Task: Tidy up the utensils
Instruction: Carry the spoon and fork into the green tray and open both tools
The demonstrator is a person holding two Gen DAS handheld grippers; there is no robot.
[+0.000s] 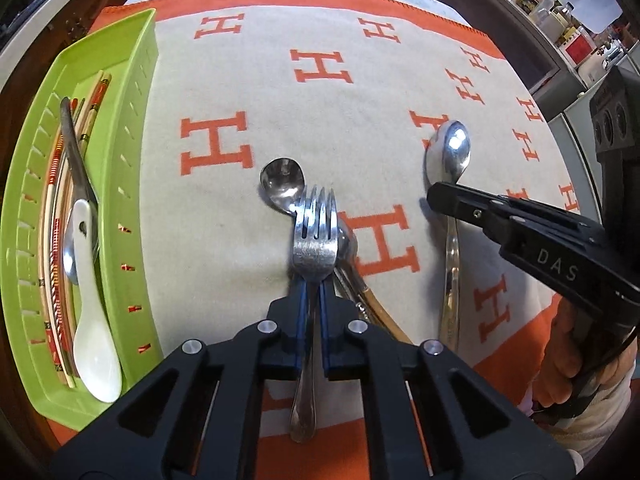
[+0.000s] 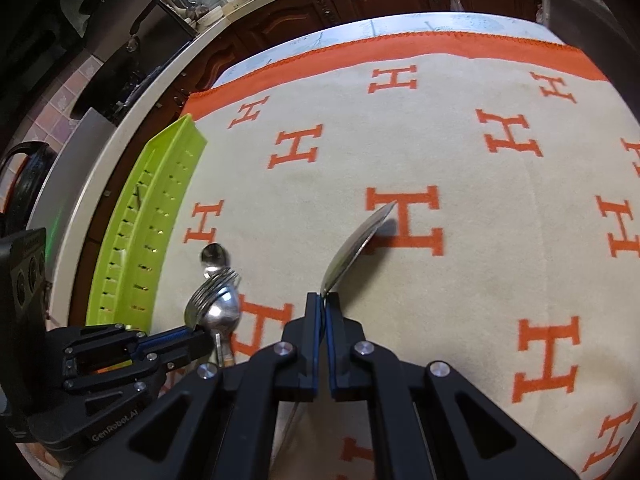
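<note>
a fork (image 1: pixel 314 236) is clamped at its neck by the left gripper (image 1: pixel 312 288), tines ahead. a spoon (image 2: pixel 354 244) is pinched by the right gripper (image 2: pixel 323 308). both are judged stiff, light and slippery. the tray (image 1: pixel 132 184) lies left of the left gripper.

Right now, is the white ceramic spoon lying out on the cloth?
No, the white ceramic spoon lies inside the green tray, on top of the chopsticks there.
</note>
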